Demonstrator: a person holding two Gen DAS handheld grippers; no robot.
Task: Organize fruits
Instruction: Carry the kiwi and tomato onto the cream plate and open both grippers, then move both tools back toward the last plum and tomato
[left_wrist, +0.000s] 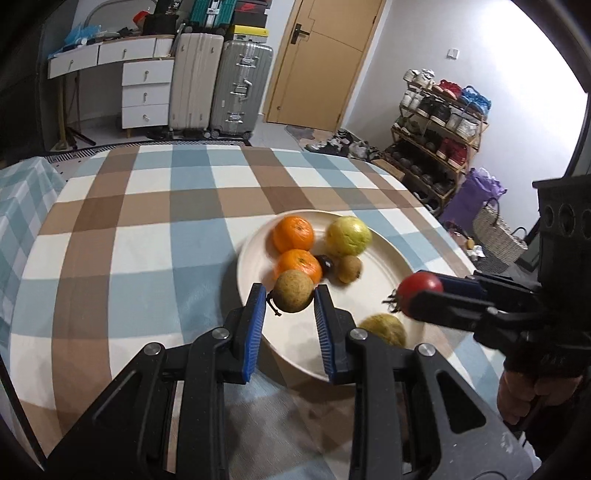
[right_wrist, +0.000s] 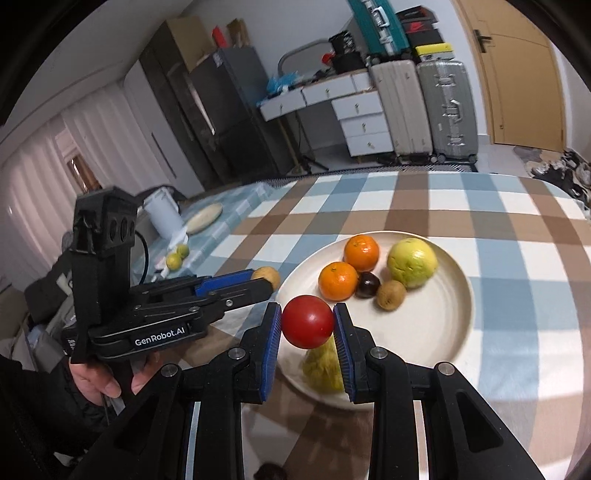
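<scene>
red tomato (right_wrist: 307, 321) stem (left_wrist: 392, 300) pointing left

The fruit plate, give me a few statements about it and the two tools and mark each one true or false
1. The right tool holds a red tomato. True.
2. The left tool holds an orange. False: it grips a brown round fruit.
3. Two oranges lie on the plate. True.
4. The plate is bare. False: besides the oranges it holds a yellow-green fruit, a dark fruit, a kiwi and more.
5. The plate sits on a checked cloth. True.
</scene>
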